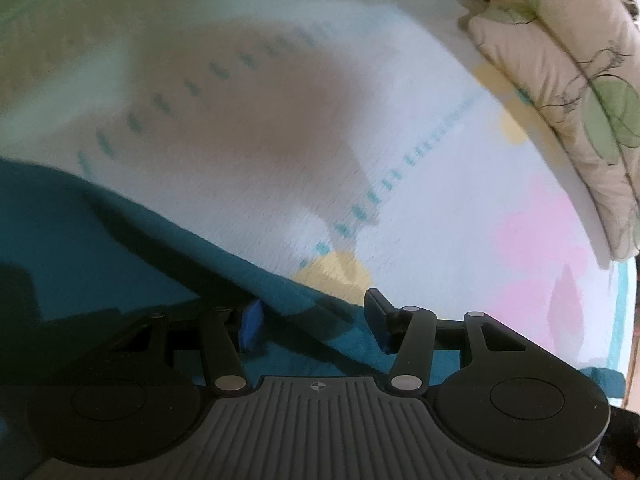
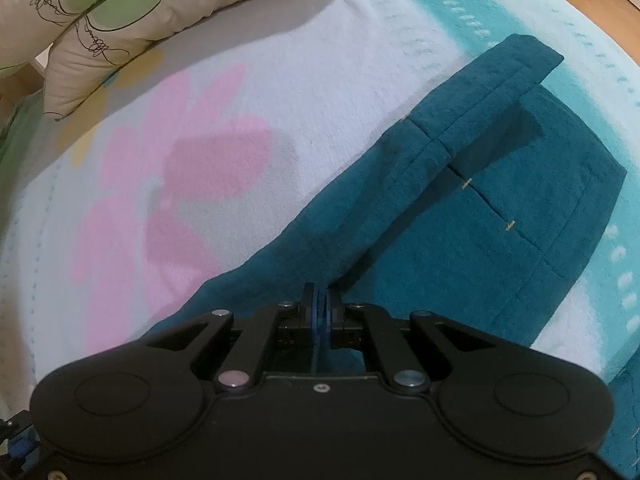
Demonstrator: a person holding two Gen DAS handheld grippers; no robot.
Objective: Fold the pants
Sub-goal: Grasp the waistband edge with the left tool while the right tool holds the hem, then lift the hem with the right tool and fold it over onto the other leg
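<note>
Pants (image 2: 500,216): teal, spread on blanket (image 2: 280,92), frame right. Right gripper (image 2: 322,300): clenched on a pants fold. Left gripper (image 1: 316,318): released over cloth. Risk: thin pinch slipping, fold collapsing.

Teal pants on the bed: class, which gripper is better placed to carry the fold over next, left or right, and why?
Right, probably. The right gripper is already shut on a raised fold of the teal pants, while the left gripper hangs open over the fabric, gripping nothing.

one pair of pants (image 2: 500,208), one blanket (image 2: 280,92), one pillow (image 2: 120,28), two grippers (image 1: 316,320)
</note>
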